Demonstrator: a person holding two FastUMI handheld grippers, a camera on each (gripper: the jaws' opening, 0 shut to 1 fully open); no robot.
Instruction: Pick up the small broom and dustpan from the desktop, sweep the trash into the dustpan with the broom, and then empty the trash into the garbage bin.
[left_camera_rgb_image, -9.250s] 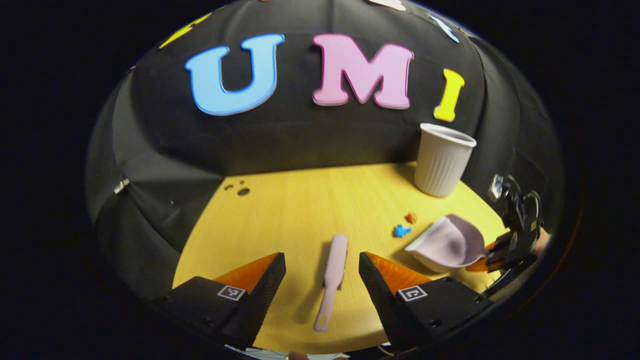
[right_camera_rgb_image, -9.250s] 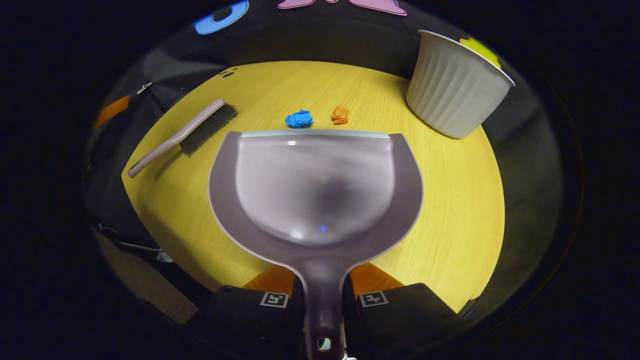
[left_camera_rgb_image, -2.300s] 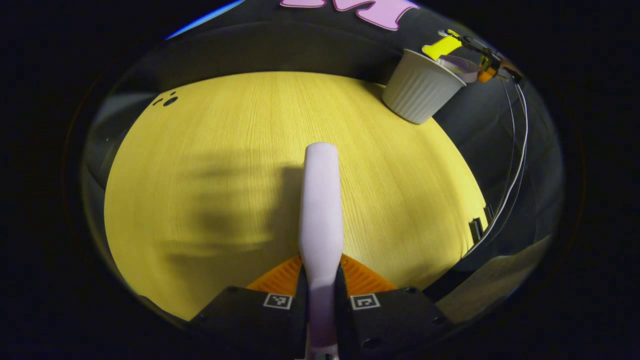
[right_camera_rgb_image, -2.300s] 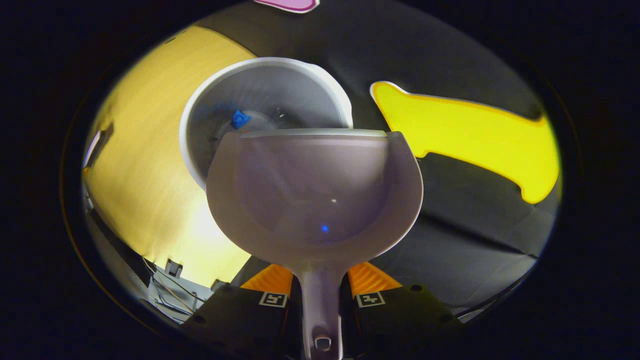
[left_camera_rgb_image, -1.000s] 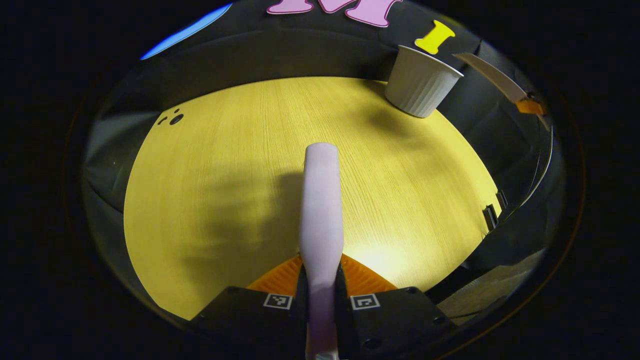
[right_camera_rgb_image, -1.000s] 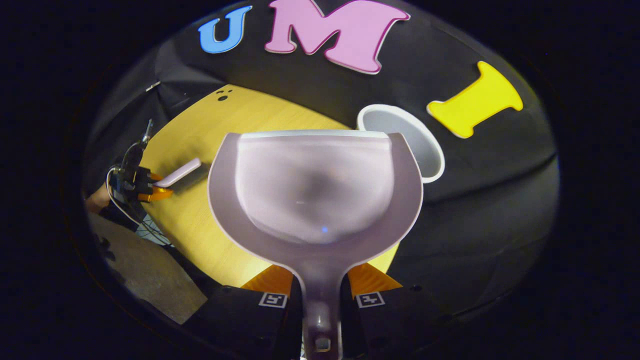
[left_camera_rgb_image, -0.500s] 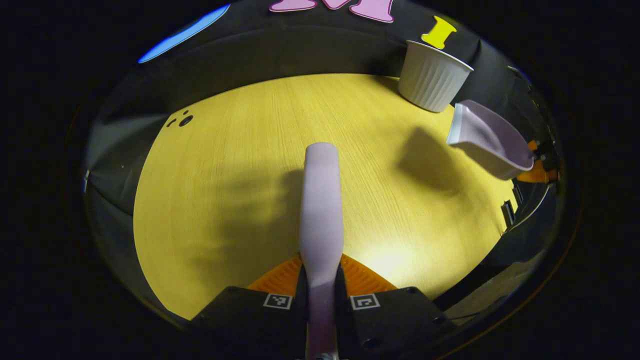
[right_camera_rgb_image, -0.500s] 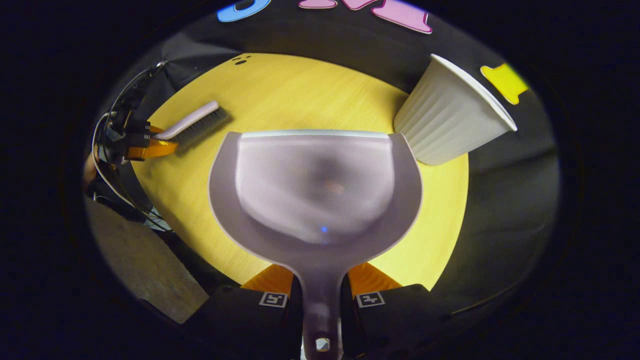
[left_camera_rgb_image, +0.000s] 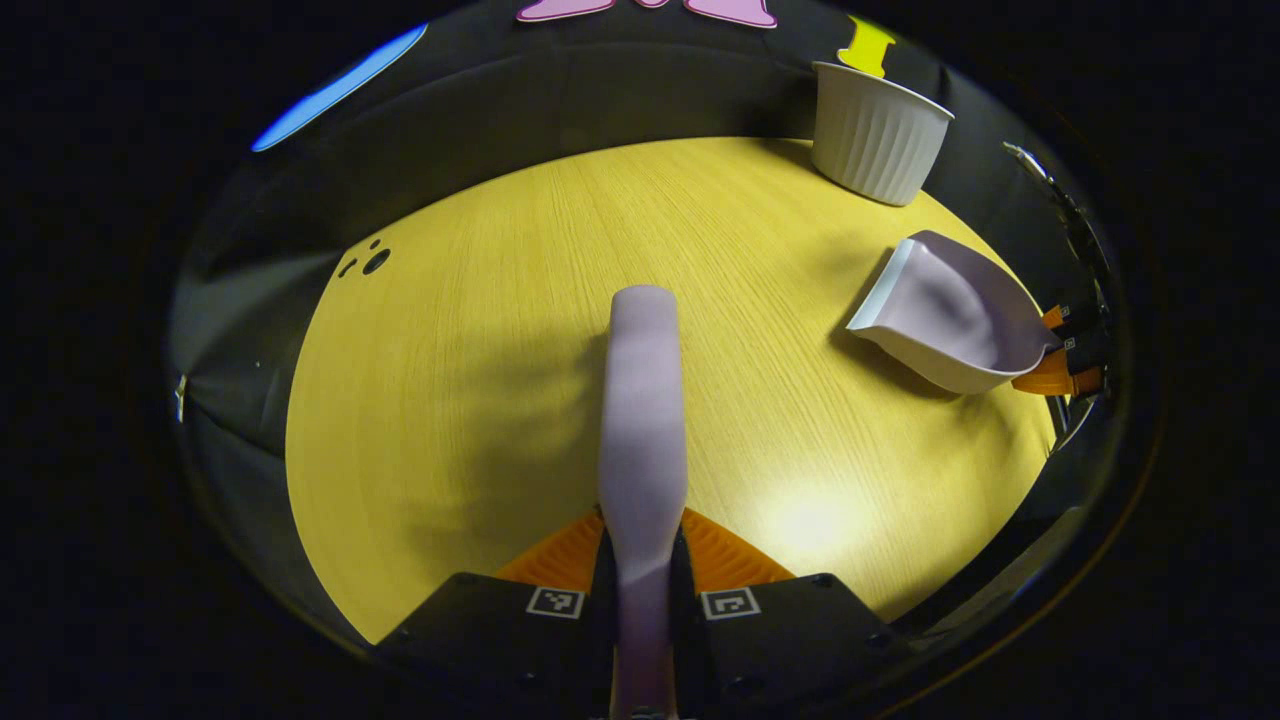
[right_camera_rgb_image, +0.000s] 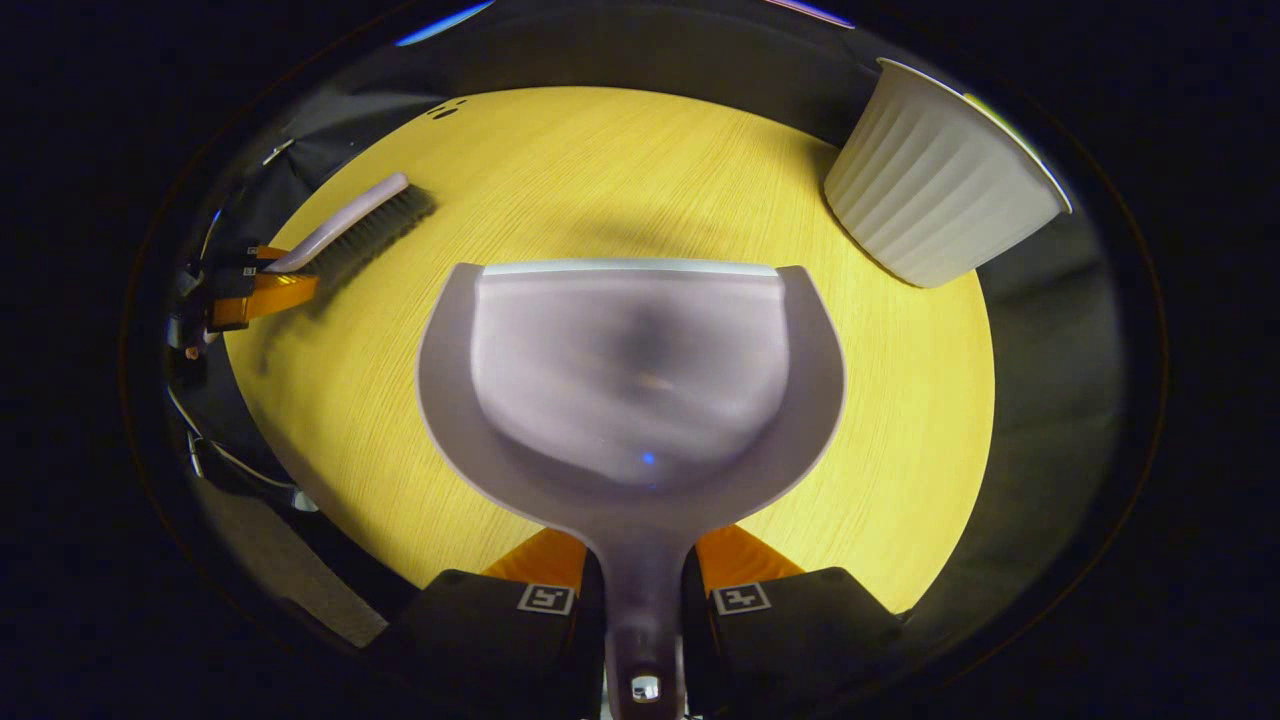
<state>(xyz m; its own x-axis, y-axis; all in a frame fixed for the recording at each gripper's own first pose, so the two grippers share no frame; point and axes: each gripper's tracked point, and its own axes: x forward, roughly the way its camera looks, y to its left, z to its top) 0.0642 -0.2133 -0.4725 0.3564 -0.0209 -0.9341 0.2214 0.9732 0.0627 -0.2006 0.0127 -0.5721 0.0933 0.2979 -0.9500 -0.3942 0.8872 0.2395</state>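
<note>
My left gripper (left_camera_rgb_image: 643, 545) is shut on the handle of the pale pink broom (left_camera_rgb_image: 641, 400), whose back runs forward over the yellow desktop (left_camera_rgb_image: 480, 330). The same broom (right_camera_rgb_image: 345, 228), bristles down, sits at the far left in the right gripper view, held by the left gripper (right_camera_rgb_image: 255, 290). My right gripper (right_camera_rgb_image: 641, 565) is shut on the handle of the pale pink dustpan (right_camera_rgb_image: 630, 380), whose scoop looks bare inside. In the left gripper view the dustpan (left_camera_rgb_image: 950, 320) rests low on the desktop at the right, with the right gripper (left_camera_rgb_image: 1060, 355) behind it.
The white ribbed garbage bin (left_camera_rgb_image: 876, 145) stands at the desktop's far right corner, also the bin (right_camera_rgb_image: 940, 190) ahead and to the right of the dustpan. A few small dark holes (left_camera_rgb_image: 368, 264) mark the desktop's far left. Black cloth walls enclose the desktop.
The right gripper has brought the dustpan away from above the bin and down to the desktop at the right. The left gripper holds the broom much as before, drifting slightly.
</note>
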